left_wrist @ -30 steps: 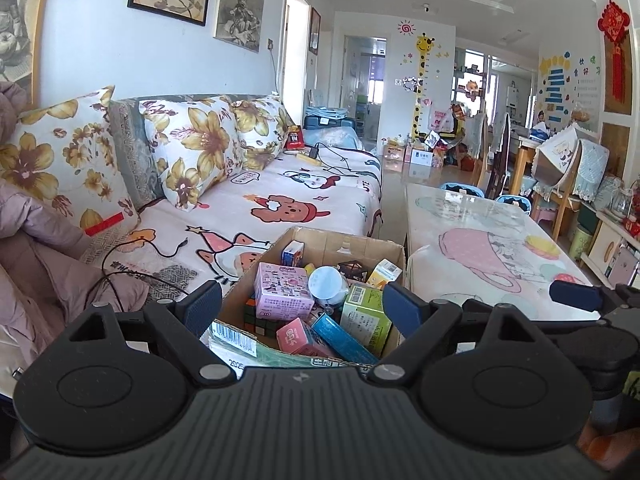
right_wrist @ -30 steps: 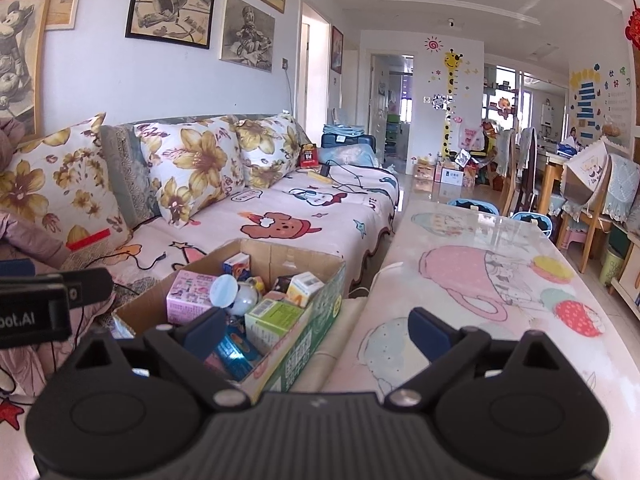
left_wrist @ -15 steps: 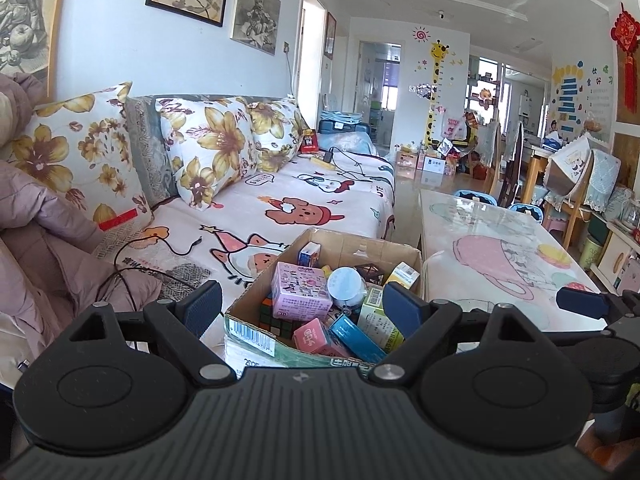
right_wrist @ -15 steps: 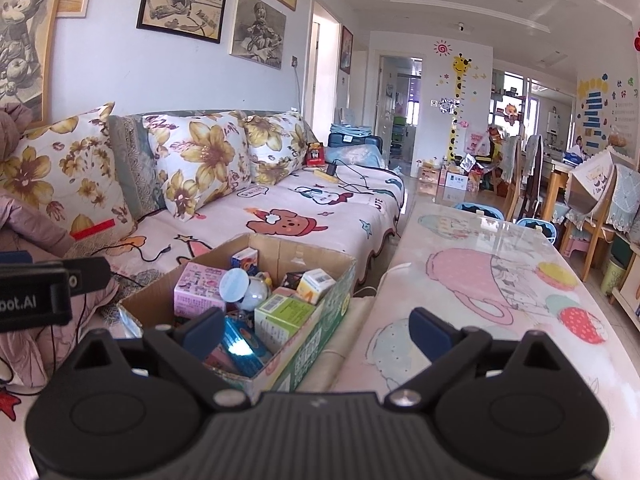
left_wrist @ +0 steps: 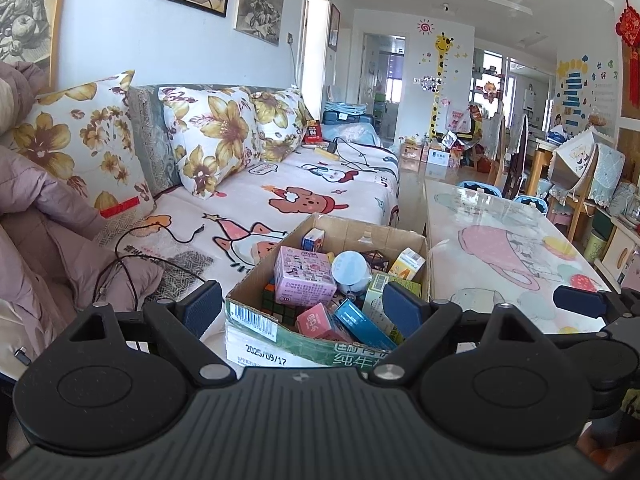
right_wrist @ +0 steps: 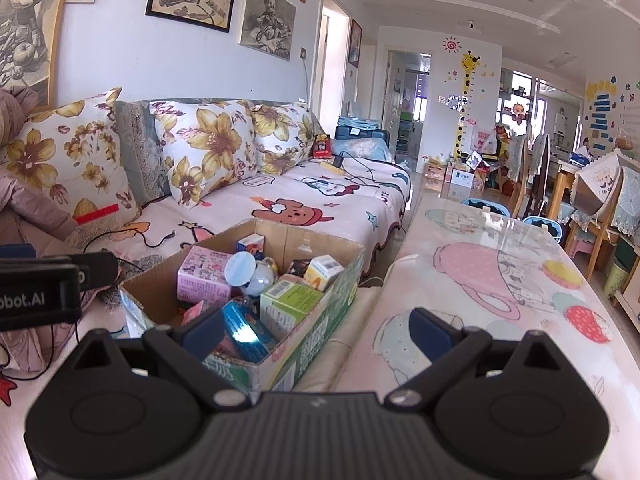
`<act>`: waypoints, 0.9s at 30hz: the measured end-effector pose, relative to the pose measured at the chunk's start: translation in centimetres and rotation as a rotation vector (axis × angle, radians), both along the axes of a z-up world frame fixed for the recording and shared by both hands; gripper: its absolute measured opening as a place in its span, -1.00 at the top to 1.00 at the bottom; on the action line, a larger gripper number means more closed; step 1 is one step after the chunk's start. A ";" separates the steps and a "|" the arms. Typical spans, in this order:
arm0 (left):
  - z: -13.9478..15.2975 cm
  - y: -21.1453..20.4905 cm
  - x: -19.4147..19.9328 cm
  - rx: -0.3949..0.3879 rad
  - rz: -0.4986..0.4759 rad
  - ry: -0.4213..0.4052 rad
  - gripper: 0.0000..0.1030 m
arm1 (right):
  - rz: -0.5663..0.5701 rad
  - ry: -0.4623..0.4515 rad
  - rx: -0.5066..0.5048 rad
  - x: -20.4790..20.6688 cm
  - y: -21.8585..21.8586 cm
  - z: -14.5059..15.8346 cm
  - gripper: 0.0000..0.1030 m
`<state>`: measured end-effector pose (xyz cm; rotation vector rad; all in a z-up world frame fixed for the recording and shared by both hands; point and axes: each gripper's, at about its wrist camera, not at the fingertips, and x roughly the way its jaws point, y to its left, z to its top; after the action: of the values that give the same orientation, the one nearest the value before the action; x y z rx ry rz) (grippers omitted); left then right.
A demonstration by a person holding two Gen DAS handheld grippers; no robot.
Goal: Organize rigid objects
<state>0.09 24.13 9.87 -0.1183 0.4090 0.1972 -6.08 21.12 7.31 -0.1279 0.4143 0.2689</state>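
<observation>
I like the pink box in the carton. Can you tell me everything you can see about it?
The pink box is a small cardboard carton, pale pink with tiny printed pictures on top and lines of small print on its side. It looks closed and undented. It lies tilted on top of other things at the left side of the open cardboard box, above a puzzle cube and next to a white round lid. No gripper touches it.

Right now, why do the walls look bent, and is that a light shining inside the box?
Left wrist view: the fisheye lens bows the wall and door frame; daylight glares off the glossy table. Right wrist view: same bowing; the bright spot in the box is glare on the shiny blue carton, not a lamp. Both claws look open and sharp.
</observation>
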 end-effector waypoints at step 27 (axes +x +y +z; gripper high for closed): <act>-1.0 -0.1 0.9 0.004 -0.017 0.058 -1.00 | 0.002 0.059 -0.011 0.9 -0.2 -2.0 -0.91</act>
<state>1.04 24.04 8.87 -0.1054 0.4674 0.1844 -5.14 20.88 5.32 -0.1312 0.4743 0.2732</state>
